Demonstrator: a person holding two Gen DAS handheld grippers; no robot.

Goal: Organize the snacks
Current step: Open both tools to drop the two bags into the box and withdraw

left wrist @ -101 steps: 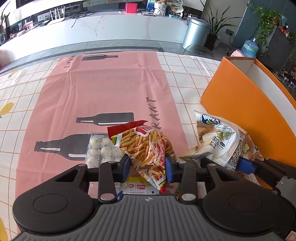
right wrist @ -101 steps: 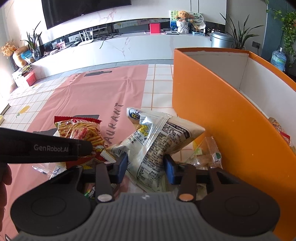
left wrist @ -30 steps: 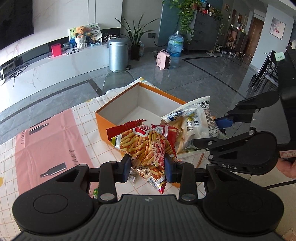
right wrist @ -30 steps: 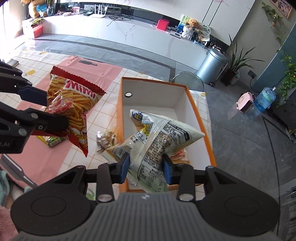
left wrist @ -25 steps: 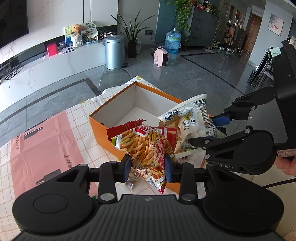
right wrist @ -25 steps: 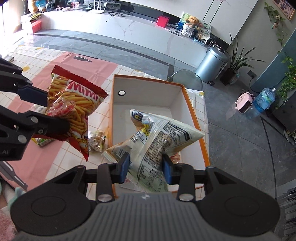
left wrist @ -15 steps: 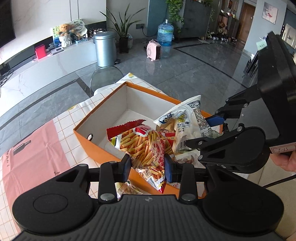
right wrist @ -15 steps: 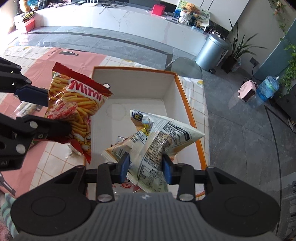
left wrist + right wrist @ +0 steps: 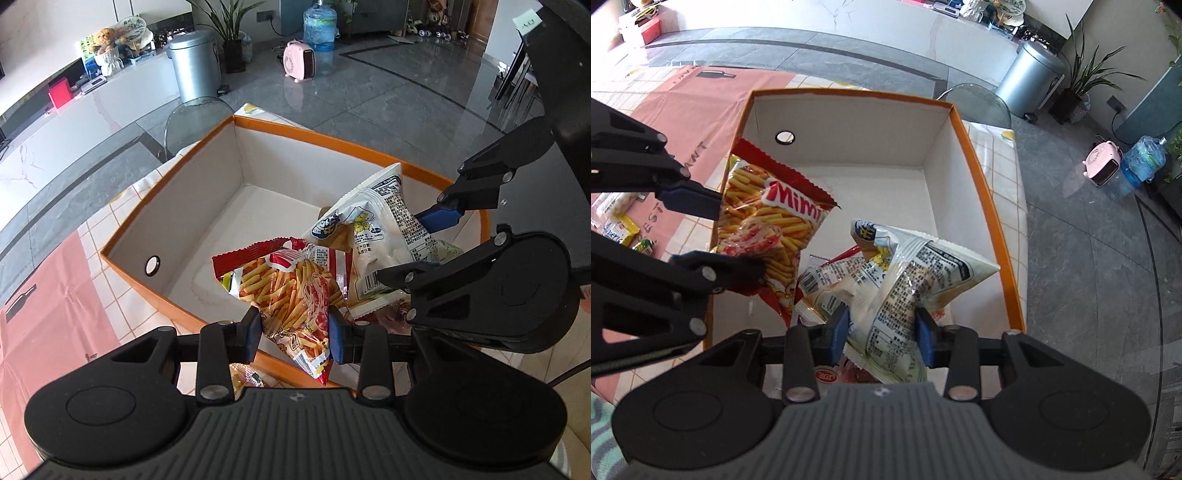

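My left gripper (image 9: 295, 334) is shut on a red bag of potato sticks (image 9: 291, 291), which hangs over the near edge of the orange box (image 9: 155, 192). Beside it, my right gripper (image 9: 881, 338) is shut on a white snack bag (image 9: 908, 273) held above the box's near end. In the right wrist view the red bag (image 9: 775, 221) and the left gripper (image 9: 716, 236) show at the left over the box's left wall (image 9: 733, 147). The white bag (image 9: 373, 236) and the right gripper (image 9: 424, 243) appear to the right in the left wrist view. Other packets (image 9: 827, 374) lie in the box under the white bag.
The box's white floor (image 9: 868, 192) is bare at its far end. Small snacks (image 9: 622, 227) lie on the pink cloth (image 9: 676, 96) left of the box. A glass chair back (image 9: 979, 99) stands past the table's far edge.
Both grippers have moved forward and down with their bags, from beside and above the box to low over its near end. The box now fills more of both views.
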